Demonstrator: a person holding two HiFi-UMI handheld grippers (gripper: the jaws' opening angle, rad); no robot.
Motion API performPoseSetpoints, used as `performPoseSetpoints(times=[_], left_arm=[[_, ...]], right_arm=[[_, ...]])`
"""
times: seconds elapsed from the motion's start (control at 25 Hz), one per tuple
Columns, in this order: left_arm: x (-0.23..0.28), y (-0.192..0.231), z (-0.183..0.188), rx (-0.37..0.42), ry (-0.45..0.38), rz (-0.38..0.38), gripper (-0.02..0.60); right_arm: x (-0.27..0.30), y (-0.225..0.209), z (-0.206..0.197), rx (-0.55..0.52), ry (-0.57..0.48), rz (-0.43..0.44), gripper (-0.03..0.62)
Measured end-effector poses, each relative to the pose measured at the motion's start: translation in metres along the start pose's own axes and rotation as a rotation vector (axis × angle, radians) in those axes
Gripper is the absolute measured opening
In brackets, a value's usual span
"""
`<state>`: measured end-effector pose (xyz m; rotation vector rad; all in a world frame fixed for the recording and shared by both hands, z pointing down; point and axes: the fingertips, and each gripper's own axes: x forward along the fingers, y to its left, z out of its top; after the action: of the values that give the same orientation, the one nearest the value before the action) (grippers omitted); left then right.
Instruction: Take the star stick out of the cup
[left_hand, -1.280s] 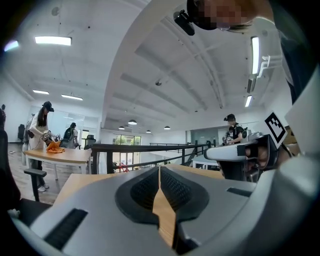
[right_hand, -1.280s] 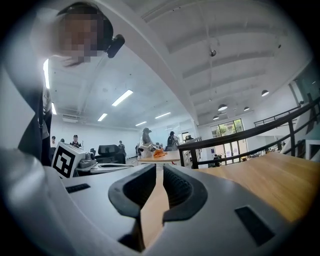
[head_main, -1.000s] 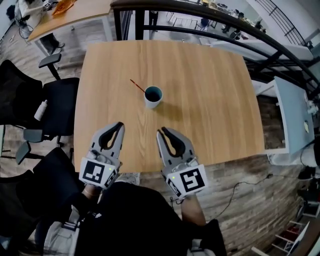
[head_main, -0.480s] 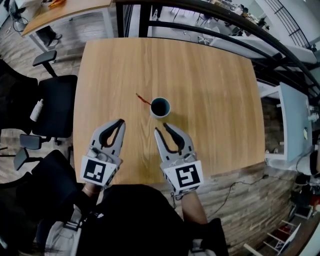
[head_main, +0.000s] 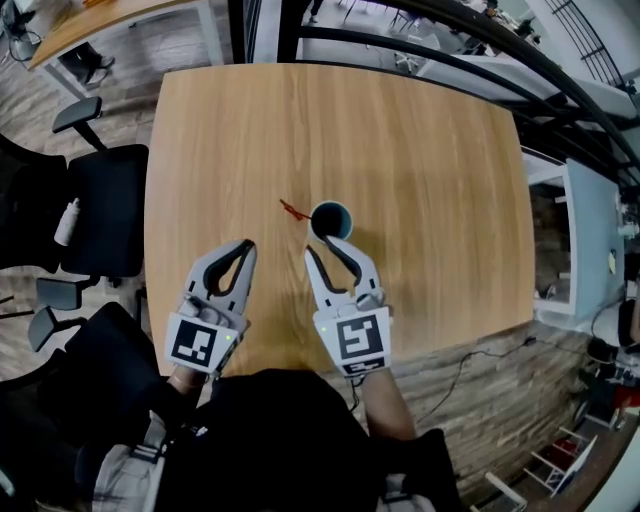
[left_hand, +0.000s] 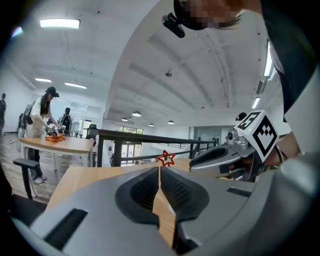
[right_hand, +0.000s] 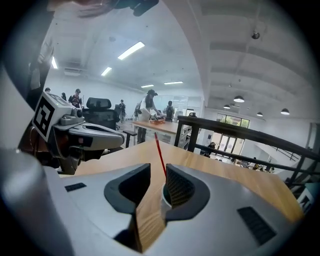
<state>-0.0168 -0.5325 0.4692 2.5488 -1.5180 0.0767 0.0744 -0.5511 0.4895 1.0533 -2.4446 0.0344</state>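
Two grey claws over one light wooden table (head_main: 420, 150). Left claw (head_main: 243, 246): jaws pressed together, holding nothing. Right claw (head_main: 322, 246): jaws spread, holding nothing. Just beyond the right claw's tips stands one round white cup (head_main: 349, 215) with a dark teal inside. One thin red star stick (head_main: 293, 210) leans in the cup, its outlined star tilted toward the left claw's side.

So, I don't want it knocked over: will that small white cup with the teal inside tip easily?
Probably light: the small white cup looks thin and paper-like, so it may slide or tip. The thin red star stick leans out over its left rim, so a sideways pull could lever it over. A straight lift seems safer.
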Motion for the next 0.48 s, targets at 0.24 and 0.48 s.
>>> performPoseSetpoints(times=[0.24, 0.48], left_arm=[[0.009, 0.012, -0.010, -0.026, 0.015, -0.006, 0.023], [0.019, 0.019, -0.019, -0.057, 0.032, -0.020, 0.023]], right_arm=[[0.019, -0.004, -0.008, 0.010, 0.040, 0.001, 0.103], [0.038, -0.011, -0.017, -0.065, 0.105, -0.019, 0.103]])
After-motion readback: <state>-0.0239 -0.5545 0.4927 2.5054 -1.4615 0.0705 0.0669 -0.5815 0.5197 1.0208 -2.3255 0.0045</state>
